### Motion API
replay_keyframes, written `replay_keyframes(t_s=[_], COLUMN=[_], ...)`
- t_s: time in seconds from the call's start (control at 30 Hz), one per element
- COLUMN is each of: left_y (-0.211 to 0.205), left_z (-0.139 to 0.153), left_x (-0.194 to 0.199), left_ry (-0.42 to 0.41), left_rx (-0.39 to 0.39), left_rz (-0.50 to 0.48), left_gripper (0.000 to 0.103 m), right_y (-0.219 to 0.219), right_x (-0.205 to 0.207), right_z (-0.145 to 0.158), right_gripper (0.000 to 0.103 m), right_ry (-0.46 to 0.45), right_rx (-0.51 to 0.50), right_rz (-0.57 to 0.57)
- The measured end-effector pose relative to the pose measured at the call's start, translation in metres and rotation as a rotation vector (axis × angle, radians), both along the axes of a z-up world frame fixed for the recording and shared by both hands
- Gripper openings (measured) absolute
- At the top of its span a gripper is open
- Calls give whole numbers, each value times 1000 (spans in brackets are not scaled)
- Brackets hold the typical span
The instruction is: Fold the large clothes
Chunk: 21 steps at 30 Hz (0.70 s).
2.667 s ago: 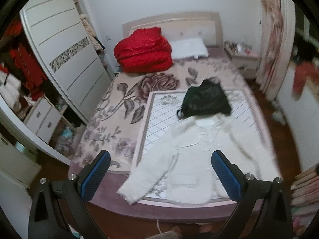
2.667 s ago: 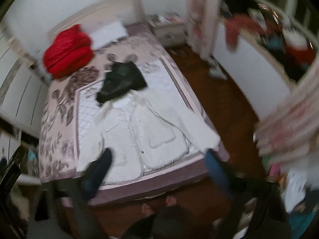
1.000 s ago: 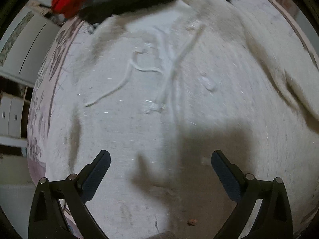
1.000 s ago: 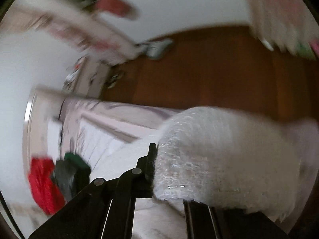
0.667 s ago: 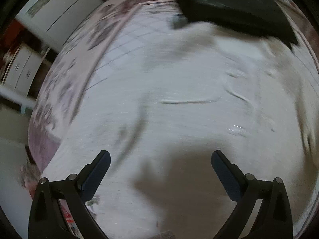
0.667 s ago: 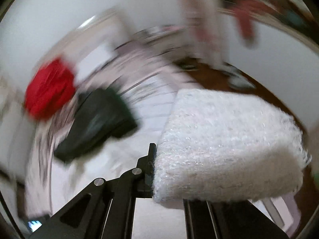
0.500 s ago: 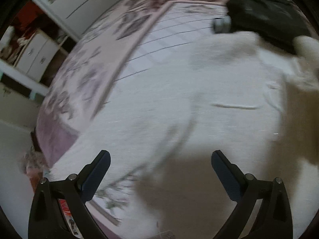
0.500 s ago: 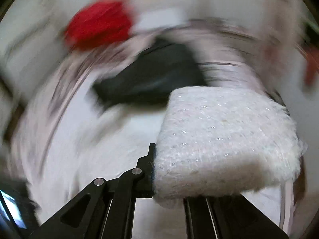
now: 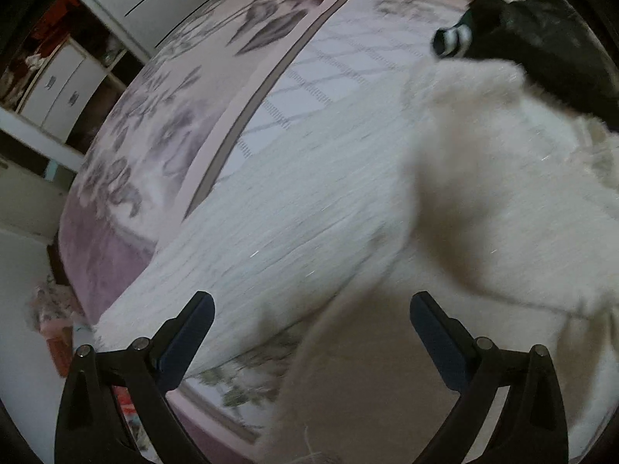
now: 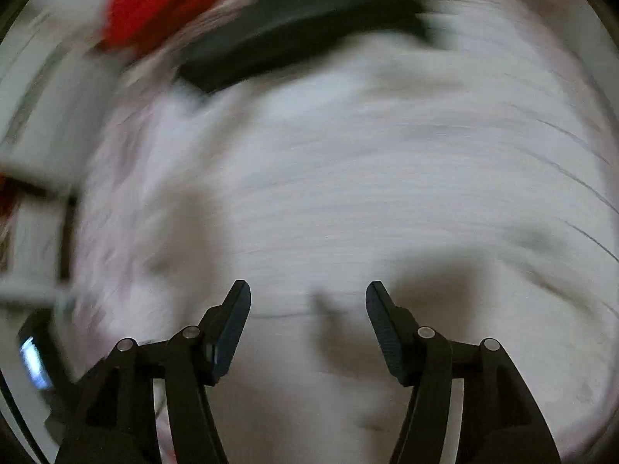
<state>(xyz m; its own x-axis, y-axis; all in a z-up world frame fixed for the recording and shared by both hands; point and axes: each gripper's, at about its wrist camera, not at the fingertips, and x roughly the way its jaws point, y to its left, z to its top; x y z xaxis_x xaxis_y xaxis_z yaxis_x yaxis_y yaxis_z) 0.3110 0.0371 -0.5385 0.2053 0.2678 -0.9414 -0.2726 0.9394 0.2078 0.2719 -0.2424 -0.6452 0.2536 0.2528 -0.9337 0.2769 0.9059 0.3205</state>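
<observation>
Blurring hides the white garment (image 10: pixel 348 193); right hand-held gripper (image 10: pixel 308 324) opening, empty; left (image 9: pixel 311 332) released.

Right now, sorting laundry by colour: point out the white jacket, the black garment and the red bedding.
white jacket (image 9: pixel 483 201): left wrist view, folded-over fluffy part.
black garment (image 9: pixel 541 38): left wrist view, its dark body.
red bedding (image 10: pixel 162 4): right wrist view, blurred red mass.

Bed (image 9: pixel 116 232): we are looking down on its foot edge and left side.
Jacket (image 9: pixel 483 212): we are seeing it lying on the bed, one sleeve (image 9: pixel 271 251) reaching toward the foot edge.
Dark garment (image 9: pixel 541 38): lying behind the jacket, toward the bed's head.
Drawers (image 9: pixel 58 85): standing off the bed's left side.
</observation>
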Motion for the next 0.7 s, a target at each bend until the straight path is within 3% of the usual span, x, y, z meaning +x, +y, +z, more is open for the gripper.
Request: replay_keyframes(t_s=[0.07,0.13,0.17,0.23,0.3,0.37,0.43,0.5,0.53,0.6,0.63,0.7], left_y=[-15,-31,-38,-46,-50,-55,-59,-64,-66,-67,-67,-66], left_z=[-2,-15,-25,-41,-52,-58,-64,-73,-78,-86,-87,-83], left_x=[11,24,31,41,49,56,64,74,79,88,91,95], left_ry=[-16,-14,-3,18,38,38,34,50,62,83,83,69], left_rx=[3,14,30,53,75,89,95,100,97,85,79,72], left_rz=[-27,-55,-65,-82,-90,-94,-104,-111,-115,-113,-112,-114], left_gripper=[103,103,103,103,103,103,103,103,103,103,103,103], right_y=[-54,-92,-103,-116,-121,-131,-153,-175,-181,-181,-182,-178], right_x=[-10,-13,-10,3,12,14,0,-25,-37,-51,-55,-59], right_z=[-18,-46,-63,-98,-114,-110,-107,-119,-126,-132,-130,-118], right_gripper=[64,61,48,37,36,25,13,2,0,0,4,28], right_ry=[102,185,230,297,278,217,142,124,119,121,138,183], right_rx=[-92,-111,-111,-86,-77,-48,18,112,156,205,202,171], right_rz=[-128,-193,-196,-164,-157,-221,-374,-546,-606,-618,-601,-551])
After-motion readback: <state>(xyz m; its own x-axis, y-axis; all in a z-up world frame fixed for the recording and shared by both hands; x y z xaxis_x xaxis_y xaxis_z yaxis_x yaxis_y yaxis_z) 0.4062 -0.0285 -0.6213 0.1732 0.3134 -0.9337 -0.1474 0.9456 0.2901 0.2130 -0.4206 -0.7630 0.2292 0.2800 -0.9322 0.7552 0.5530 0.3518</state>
